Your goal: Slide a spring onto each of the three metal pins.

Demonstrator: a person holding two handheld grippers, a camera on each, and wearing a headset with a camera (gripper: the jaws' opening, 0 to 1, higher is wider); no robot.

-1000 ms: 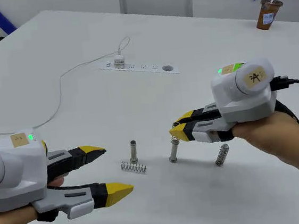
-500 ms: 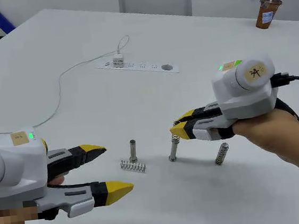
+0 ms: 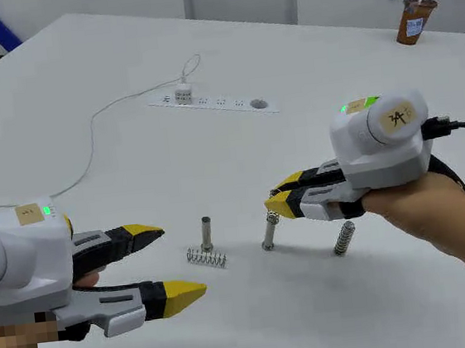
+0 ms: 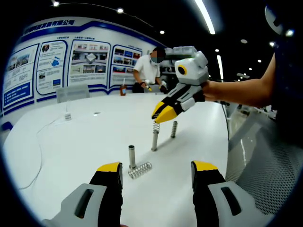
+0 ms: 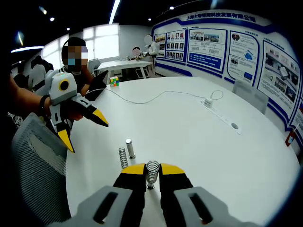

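Right tool (image 3: 278, 200) unmoved; spring (image 5: 152, 171) between its tips, atop middle pin (image 3: 268, 235).

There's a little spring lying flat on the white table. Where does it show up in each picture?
Head view: the loose spring lies low centre, in front of the bare pin.
Left gripper view: loose spring low centre, right of the bare pin.
Right gripper view: loose spring below centre, left of the bare pin.
Shared landmark: the bare pin.

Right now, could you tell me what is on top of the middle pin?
A spring, gripped by the right tongs, sits over the top of the middle pin. The coils cover the pin's tip, so how far it is threaded cannot be seen.
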